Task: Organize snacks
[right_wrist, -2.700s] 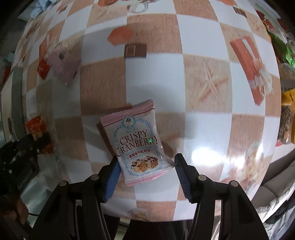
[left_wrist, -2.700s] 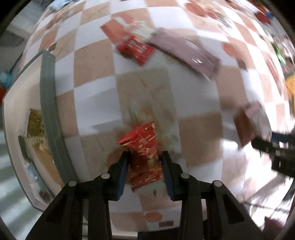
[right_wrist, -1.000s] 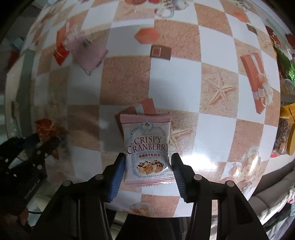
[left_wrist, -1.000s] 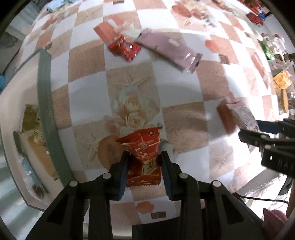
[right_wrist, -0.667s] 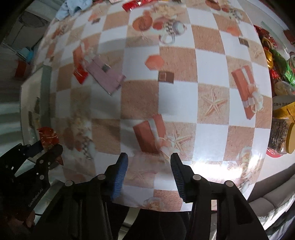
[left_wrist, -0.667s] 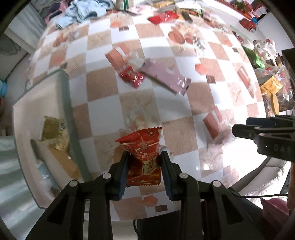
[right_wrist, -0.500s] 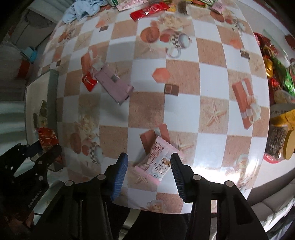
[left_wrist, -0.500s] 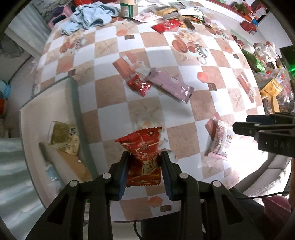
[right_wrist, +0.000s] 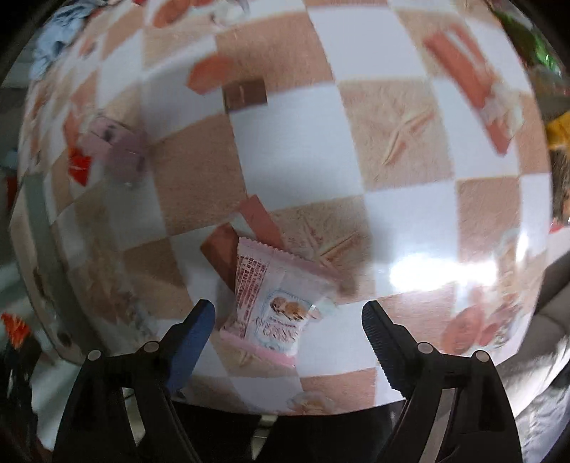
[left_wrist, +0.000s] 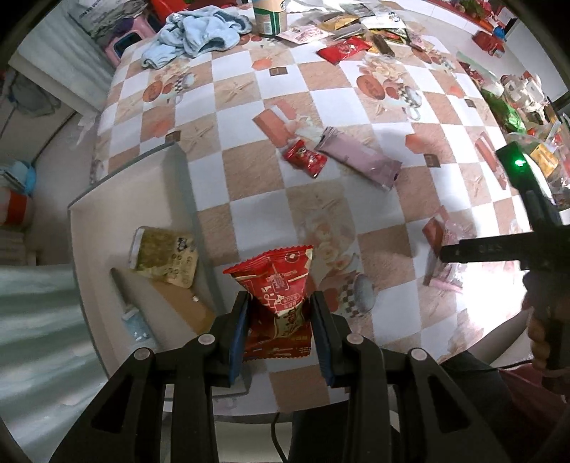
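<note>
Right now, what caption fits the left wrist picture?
Left gripper holds a red snack packet above the checkered table.

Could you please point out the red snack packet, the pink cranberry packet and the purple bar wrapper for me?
red snack packet (left_wrist: pixel 276 281), left wrist view, printed front face.
pink cranberry packet (right_wrist: pixel 274 295), right wrist view, middle of wrapper.
purple bar wrapper (left_wrist: pixel 358 159), left wrist view, middle of wrapper.

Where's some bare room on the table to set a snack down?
Free: the checked cloth between the grey tray and the small red packet; also beyond the long mauve wrapper. Crowded: the far edge, around the blue towel and green-labelled jar.
</note>
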The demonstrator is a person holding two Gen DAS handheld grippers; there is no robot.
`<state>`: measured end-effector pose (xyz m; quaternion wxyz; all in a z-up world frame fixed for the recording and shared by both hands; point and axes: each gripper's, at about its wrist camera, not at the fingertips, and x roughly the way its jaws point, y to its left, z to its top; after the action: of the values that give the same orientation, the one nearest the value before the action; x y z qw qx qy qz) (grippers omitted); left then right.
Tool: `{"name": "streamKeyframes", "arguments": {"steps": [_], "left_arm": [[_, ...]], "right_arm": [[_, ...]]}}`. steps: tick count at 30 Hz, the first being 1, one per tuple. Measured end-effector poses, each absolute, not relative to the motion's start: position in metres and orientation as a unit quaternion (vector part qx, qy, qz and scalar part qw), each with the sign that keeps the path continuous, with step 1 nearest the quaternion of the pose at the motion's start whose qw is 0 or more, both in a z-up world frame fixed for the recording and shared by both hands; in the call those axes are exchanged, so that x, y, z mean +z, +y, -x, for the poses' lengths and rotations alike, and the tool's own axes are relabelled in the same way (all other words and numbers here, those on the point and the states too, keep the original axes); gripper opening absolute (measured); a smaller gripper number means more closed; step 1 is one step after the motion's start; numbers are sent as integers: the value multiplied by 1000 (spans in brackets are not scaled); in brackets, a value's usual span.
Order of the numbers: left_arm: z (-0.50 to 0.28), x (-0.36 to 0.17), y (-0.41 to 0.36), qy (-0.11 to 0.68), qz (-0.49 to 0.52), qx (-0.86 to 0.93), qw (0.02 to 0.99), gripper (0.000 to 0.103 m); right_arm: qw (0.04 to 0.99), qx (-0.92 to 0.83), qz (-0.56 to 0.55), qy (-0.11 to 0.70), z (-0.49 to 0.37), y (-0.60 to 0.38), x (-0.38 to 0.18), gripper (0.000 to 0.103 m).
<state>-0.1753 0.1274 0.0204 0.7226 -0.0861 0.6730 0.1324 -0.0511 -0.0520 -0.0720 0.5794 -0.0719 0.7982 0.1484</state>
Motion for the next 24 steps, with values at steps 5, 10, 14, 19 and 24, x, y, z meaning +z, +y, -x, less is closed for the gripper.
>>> {"name": "streamKeyframes", "arguments": {"steps": [5, 10, 14, 19, 24], "left_arm": [[184, 23, 134, 673, 79, 142, 721, 37], [189, 28, 147, 663, 98, 157, 726, 37], [193, 32, 156, 652, 111, 164, 732, 37], [198, 32, 167, 645, 127, 171, 734, 37], [205, 35, 179, 635, 141, 179, 738, 37]], "right_arm": [[596, 146, 144, 776, 63, -27, -76, 58], [594, 167, 160, 771, 66, -16, -67, 43], [596, 191, 155, 764, 68, -8, -54, 43], [609, 229, 158, 743, 68, 16, -24, 43], [616, 260, 168, 724, 79, 48, -2, 43]]}}
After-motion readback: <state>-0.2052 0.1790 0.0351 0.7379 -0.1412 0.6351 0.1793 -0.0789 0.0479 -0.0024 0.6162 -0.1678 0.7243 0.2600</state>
